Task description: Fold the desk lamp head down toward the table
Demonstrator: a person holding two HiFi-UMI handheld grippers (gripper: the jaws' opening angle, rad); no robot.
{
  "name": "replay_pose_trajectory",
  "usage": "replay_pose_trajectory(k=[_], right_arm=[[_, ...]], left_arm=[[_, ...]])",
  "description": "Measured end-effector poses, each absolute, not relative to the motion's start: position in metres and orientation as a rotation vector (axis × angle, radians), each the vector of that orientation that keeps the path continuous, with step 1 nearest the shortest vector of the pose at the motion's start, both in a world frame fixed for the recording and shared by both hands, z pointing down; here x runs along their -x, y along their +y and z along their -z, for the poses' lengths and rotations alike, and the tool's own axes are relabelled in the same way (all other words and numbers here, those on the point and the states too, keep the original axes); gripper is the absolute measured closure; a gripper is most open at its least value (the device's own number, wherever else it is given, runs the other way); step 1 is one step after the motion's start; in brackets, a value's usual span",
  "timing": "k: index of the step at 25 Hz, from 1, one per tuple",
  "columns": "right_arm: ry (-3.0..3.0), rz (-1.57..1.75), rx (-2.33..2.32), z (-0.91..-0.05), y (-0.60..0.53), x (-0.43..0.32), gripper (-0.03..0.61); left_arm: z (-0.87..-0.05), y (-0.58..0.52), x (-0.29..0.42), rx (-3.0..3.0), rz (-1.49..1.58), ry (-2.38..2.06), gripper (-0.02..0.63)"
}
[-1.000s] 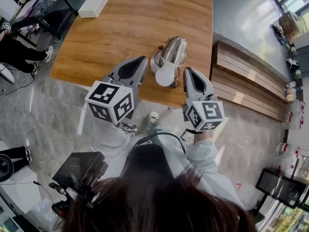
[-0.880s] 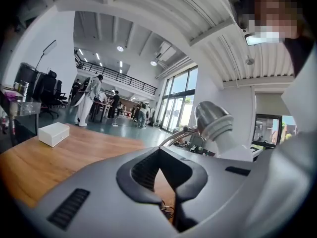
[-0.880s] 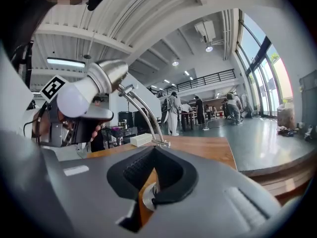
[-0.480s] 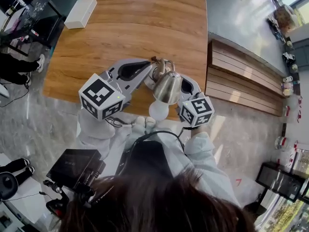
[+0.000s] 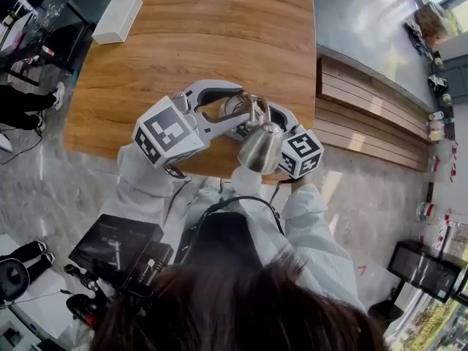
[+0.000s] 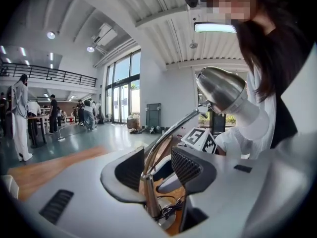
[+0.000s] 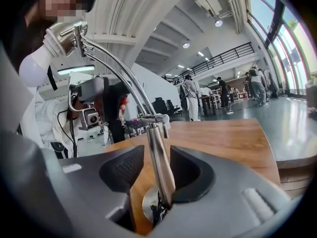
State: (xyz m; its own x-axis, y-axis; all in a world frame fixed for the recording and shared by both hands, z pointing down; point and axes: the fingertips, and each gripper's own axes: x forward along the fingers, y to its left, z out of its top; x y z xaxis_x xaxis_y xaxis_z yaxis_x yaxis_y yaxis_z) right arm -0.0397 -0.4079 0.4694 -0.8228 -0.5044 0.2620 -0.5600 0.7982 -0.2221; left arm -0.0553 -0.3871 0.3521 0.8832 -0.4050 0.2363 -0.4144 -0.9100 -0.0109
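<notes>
The lamp head hangs above the jaws on its curved arm, the post standing unclamped between the opening jaws of both left gripper and right gripper; best, I judge, to reclamp one low and ease the arm down slowly with the other.

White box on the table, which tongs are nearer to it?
Left. The left tongs lie on the white box's side of the lamp post; the right tongs lie beyond the post. Both are opening, the post between their jaws.

No legible text, numbers or signs
</notes>
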Motion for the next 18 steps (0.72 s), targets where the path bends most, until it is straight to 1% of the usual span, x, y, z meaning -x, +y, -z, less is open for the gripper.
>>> replay_pose_trajectory(k=[8, 9, 11, 18], right_arm=[[-2.849, -0.466, -0.818, -0.463, -0.417, 0.046, 0.453], [-2.848, -0.458, -0.809, -0.463, -0.417, 0.047, 0.453], [-2.846, -0.444, -0.787, -0.465, -0.417, 0.047, 0.456], [-2.85, -0.479, -0.755, -0.465, -0.419, 0.048, 0.456]], left_arm=[[-0.335, -0.384, 0.037, -3.094, -0.234, -0.544, 0.463], [-0.333, -0.383, 0.035, -3.099, -0.22, -0.533, 0.477], [-0.333, -0.383, 0.034, -3.12, -0.238, -0.54, 0.496], [-0.334, -0.382, 0.034, -3.165, -0.326, -0.58, 0.517]])
